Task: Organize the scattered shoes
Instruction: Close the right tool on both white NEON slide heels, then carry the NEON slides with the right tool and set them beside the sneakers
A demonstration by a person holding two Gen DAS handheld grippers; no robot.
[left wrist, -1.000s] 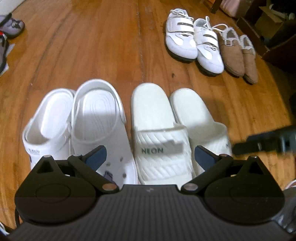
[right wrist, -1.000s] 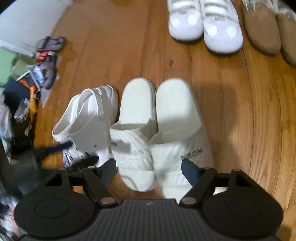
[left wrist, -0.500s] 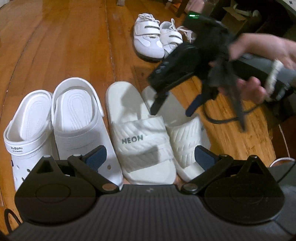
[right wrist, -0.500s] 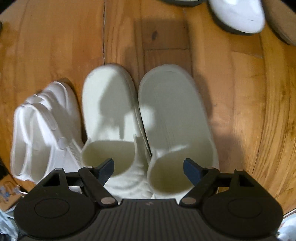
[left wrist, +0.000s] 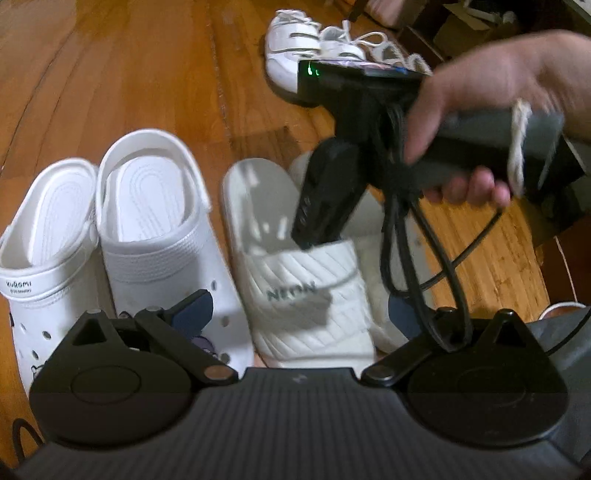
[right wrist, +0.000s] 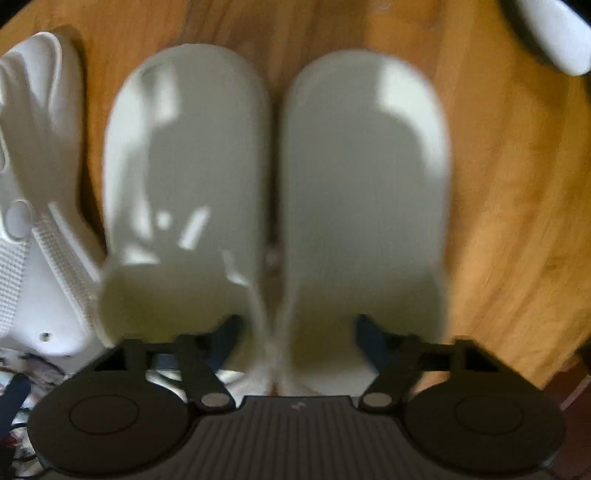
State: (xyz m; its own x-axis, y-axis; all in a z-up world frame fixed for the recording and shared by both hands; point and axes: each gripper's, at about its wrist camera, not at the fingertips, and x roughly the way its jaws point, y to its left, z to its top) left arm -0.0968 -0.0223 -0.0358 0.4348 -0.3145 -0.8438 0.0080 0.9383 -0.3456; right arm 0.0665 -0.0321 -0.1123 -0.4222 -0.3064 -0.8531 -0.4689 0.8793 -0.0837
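Observation:
Two cream slides (right wrist: 184, 166) (right wrist: 365, 166) lie side by side on the wood floor, the left one marked NEON (left wrist: 306, 295). My right gripper (right wrist: 297, 332), held by a hand (left wrist: 480, 92), points steeply down with one finger under each slide's strap. Its jaws are closing with the two inner strap walls between them; the pads stand a little off those walls. In the left wrist view the right gripper (left wrist: 314, 236) dips into the NEON slide's opening. My left gripper (left wrist: 295, 314) hangs open above the slide's toe and holds nothing. A pair of white clogs (left wrist: 147, 221) sits to the left.
White strap sneakers (left wrist: 291, 48) stand farther back, and one sneaker toe (right wrist: 554, 33) shows at the top right. A black cable (left wrist: 443, 258) droops from the right gripper over my left gripper's right finger. The near clog (right wrist: 37, 184) touches the left slide. Boxes stand at the far right.
The right gripper swung in from the right, tipped down and sank onto the slides, with a finger now under each strap. The left gripper dropped slightly closer to the shoes.

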